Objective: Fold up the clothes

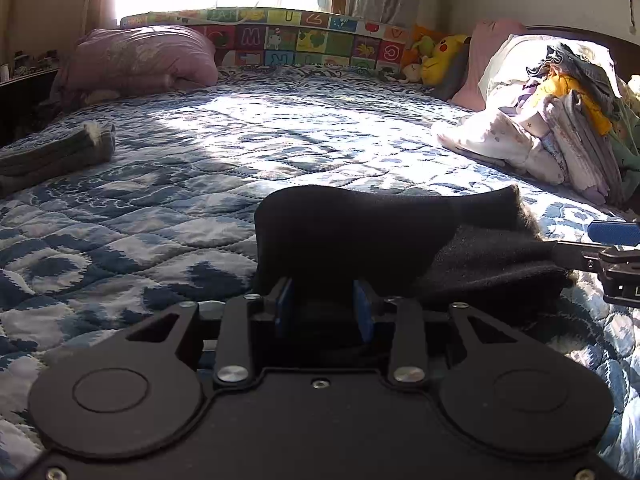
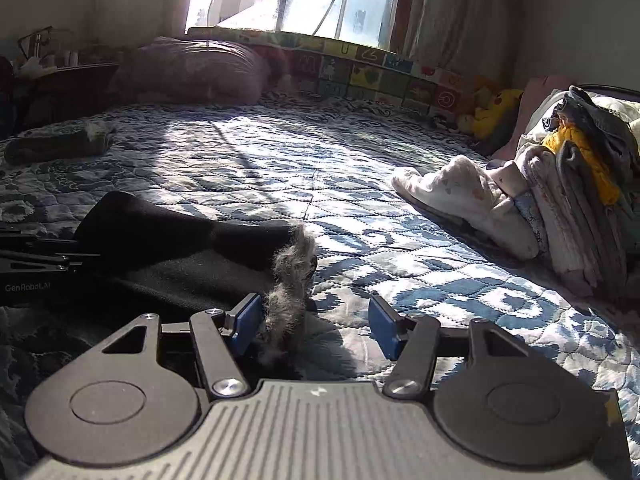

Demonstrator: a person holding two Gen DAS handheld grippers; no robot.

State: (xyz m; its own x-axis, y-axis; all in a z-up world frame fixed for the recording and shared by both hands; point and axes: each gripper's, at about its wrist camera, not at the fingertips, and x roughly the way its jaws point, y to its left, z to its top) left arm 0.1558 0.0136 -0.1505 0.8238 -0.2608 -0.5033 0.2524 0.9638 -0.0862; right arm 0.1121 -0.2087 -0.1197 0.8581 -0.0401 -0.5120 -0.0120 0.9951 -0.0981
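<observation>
The left gripper (image 1: 324, 312) has its blue-padded jaws partly closed on a black garment (image 1: 360, 232), whose fabric fills the gap between them and rises in a hump just ahead of the fingertips. From there the garment spreads toward the right gripper (image 2: 316, 320), lying flat on the blue quilted bedspread (image 1: 160, 208). The right gripper's jaws stand wide apart and grasp nothing; the garment's grey fleecy edge (image 2: 290, 276) sits just inside its left pad (image 2: 246, 318), and bare bedspread shows between that fleece and the other pad. Well ahead of both jaws and to the right, a pile of clothes (image 2: 560, 208) leans against the pillows. Far ahead to the left lies a folded grey garment (image 1: 56, 152), with a pink duvet (image 1: 140, 60) beyond it.
</observation>
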